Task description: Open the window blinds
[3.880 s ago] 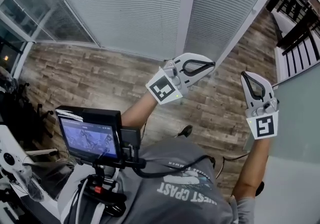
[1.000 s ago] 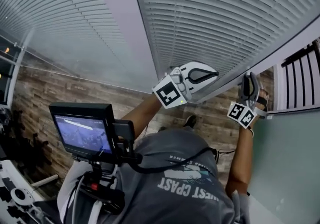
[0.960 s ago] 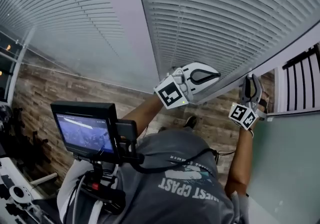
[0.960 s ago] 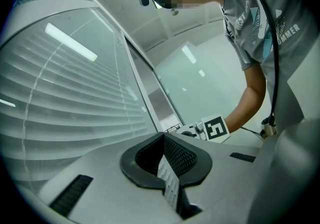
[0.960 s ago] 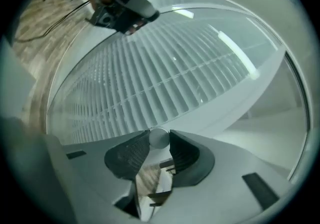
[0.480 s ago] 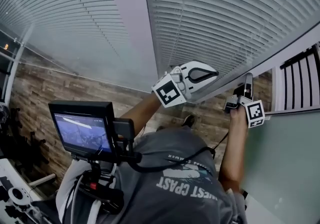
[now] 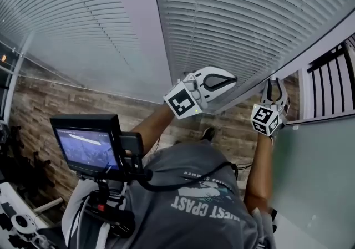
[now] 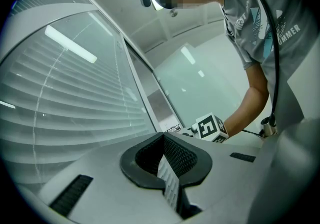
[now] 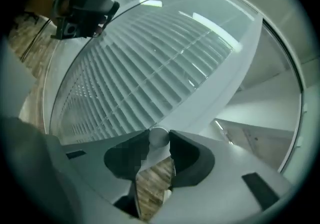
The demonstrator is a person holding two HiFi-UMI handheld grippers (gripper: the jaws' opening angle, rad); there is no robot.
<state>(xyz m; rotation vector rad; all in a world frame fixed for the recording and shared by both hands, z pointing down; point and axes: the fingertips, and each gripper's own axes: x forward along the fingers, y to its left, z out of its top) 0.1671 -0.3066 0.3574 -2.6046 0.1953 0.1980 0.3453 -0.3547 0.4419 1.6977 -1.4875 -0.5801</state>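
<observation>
Blinds hang with slats closed across our head view, from ten to two o'clock. Our left gripper hovers just below them, jaws together and empty. At its three o'clock, our right gripper is opening its jaws, with the white wand tip between them.
</observation>
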